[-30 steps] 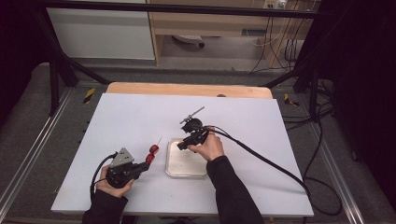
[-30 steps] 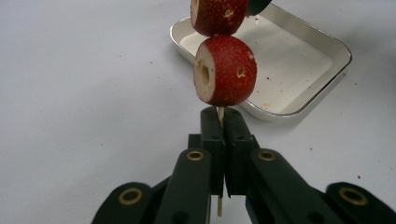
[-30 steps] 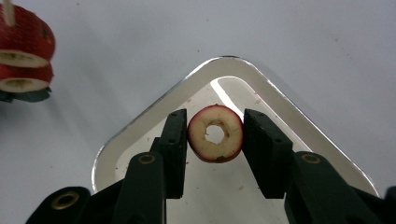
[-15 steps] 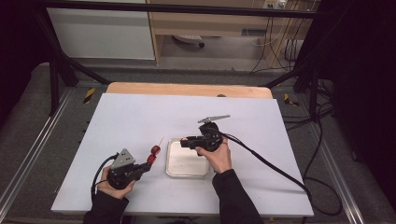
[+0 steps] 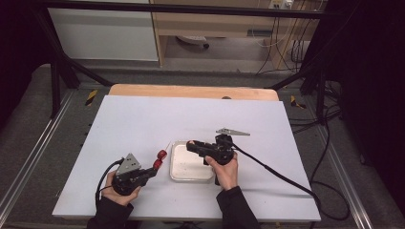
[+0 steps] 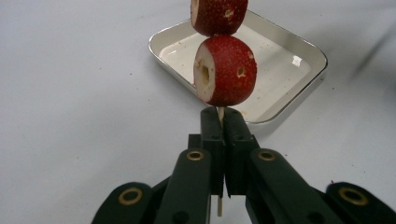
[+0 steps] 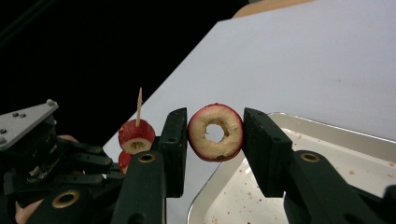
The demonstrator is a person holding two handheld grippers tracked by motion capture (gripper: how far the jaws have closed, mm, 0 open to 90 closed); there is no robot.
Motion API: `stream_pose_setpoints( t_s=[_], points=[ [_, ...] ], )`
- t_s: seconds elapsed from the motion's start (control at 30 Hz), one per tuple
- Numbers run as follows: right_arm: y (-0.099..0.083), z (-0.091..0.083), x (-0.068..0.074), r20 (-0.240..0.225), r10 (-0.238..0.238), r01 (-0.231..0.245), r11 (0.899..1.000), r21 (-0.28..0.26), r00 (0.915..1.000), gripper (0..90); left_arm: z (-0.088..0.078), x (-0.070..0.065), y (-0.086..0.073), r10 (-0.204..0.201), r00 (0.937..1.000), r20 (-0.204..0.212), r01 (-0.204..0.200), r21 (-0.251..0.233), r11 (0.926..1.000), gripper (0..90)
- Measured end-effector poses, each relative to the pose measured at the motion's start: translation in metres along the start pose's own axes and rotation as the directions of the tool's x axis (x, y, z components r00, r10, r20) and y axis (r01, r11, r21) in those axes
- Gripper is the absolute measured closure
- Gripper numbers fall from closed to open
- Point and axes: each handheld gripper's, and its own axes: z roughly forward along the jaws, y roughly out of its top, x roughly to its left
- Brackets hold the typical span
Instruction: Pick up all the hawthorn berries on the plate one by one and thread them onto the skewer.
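On table: white tray (image 5: 191, 177) lies between the two hands, with no fruit in it.
Left gripper (image 5: 152, 170): clenched on skewer (image 6: 219, 114), point up, two red fruits (image 6: 225, 70) already on it.
Right gripper (image 7: 215, 140): grasps cored slice (image 7: 215, 132) by its sides, over tray.
Key relation: skewer tip (image 7: 139, 100) is left of slice and pointing up; slice hole faces the camera, so I judge it must turn to meet the tip.
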Motion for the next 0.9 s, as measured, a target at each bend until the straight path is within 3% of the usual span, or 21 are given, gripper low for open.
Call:
stream_pose_setpoints(
  t_s=[0.13,0.3,0.47,0.6,0.9],
  points=[
    [-0.007,-0.002,-0.001,-0.016,0.020,-0.021,0.996,-0.091,0.9997,61.7,0.001,-0.003,0.001,0.003,1.0000,0.003,-0.003,-0.001,1.0000,88.3],
    [-0.012,-0.002,0.001,-0.038,0.054,-0.060,0.981,-0.187,0.9978,61.8,0.001,-0.008,0.002,0.000,1.0000,0.008,0.000,-0.008,1.0000,88.3],
    [-0.014,-0.001,0.004,-0.073,0.075,-0.092,0.958,-0.271,0.9945,61.8,0.000,-0.014,0.003,-0.017,0.9998,0.013,0.017,-0.025,0.9995,88.3],
    [-0.016,-0.001,0.005,-0.093,0.088,-0.112,0.945,-0.307,0.9918,61.9,0.000,-0.019,0.005,-0.013,0.9998,0.014,0.014,-0.028,0.9995,88.3],
    [-0.020,0.000,0.008,-0.121,0.089,-0.132,0.899,-0.417,0.9887,62.0,0.006,-0.028,0.008,-0.050,0.9986,0.016,0.051,-0.035,0.9981,88.3]
  ],
)
